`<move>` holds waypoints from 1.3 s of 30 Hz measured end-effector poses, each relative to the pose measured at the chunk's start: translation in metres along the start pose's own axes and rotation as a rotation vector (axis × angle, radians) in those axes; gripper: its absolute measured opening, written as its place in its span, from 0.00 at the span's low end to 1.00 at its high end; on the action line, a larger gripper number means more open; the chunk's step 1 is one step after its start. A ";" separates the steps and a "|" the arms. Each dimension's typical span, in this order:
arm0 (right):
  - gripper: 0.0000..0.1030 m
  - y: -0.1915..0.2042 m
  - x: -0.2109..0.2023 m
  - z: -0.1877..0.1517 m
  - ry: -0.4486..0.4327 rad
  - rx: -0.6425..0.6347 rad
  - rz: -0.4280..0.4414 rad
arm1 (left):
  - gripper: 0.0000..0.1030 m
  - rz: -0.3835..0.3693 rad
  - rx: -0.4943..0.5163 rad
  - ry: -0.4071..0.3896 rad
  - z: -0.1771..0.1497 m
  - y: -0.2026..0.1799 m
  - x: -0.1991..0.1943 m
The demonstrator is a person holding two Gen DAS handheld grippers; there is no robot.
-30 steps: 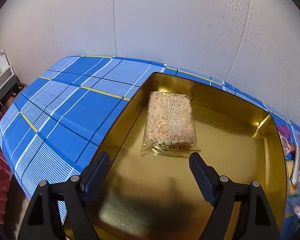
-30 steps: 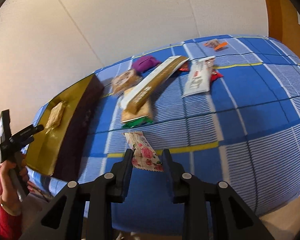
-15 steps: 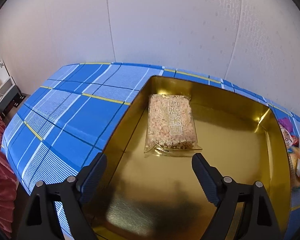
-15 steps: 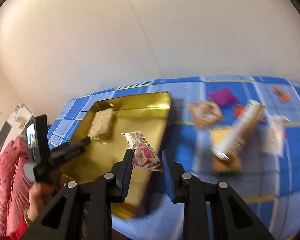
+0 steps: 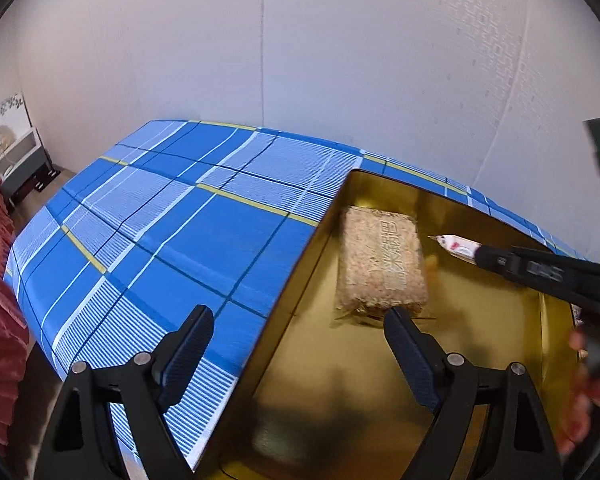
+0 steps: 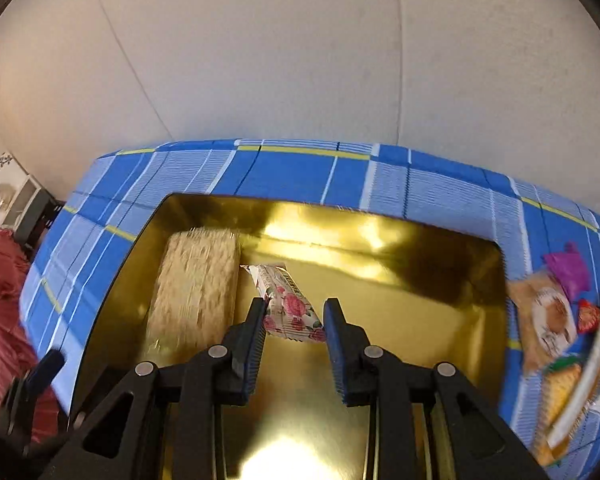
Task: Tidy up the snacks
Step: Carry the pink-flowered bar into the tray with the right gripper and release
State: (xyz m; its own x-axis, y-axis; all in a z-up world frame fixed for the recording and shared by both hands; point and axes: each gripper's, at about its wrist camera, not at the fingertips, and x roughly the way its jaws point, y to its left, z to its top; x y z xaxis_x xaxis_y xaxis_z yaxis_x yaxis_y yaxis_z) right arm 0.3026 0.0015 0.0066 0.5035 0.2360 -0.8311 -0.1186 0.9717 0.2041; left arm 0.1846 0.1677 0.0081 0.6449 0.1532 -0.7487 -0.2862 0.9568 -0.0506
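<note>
A gold tray (image 6: 400, 332) sits on a blue plaid tablecloth (image 5: 148, 236). A clear pack of puffed rice (image 6: 196, 284) lies in the tray's left part; it also shows in the left wrist view (image 5: 380, 264). My right gripper (image 6: 294, 312) is shut on a rose-print snack bar (image 6: 286, 300) and holds it over the tray, just right of the rice pack. The bar's tip shows in the left wrist view (image 5: 456, 245). My left gripper (image 5: 300, 344) is open and empty, straddling the tray's left wall (image 5: 284, 300) near the front.
Several loose snacks lie on the cloth right of the tray: a brown biscuit pack (image 6: 544, 316), a purple wrapper (image 6: 570, 268), a small red sweet (image 6: 588, 316) and a long white bar (image 6: 580, 392). A wall stands close behind the table. The table's left edge drops to the floor.
My right gripper has carried the rose-print bar from the tablecloth leftwards over the tray, next to the rice pack. My left gripper has shifted left, still open.
</note>
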 end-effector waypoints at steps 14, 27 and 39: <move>0.35 -0.003 0.032 0.011 0.049 0.131 0.086 | 0.85 -0.012 -0.014 0.012 0.001 -0.001 0.002; 0.35 -0.030 -0.028 -0.024 -0.050 0.079 0.086 | 0.89 -0.036 0.000 0.005 -0.003 -0.014 -0.001; 0.35 -0.127 -0.106 -0.080 -0.197 0.127 -0.115 | 0.93 -0.106 0.109 -0.048 -0.017 -0.054 -0.014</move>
State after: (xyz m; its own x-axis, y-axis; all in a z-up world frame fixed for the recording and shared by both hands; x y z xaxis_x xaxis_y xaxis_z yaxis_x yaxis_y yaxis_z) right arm 0.1953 -0.1468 0.0275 0.6656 0.1061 -0.7387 0.0517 0.9809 0.1875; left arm 0.1784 0.1099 0.0099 0.7010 0.0593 -0.7107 -0.1377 0.9890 -0.0533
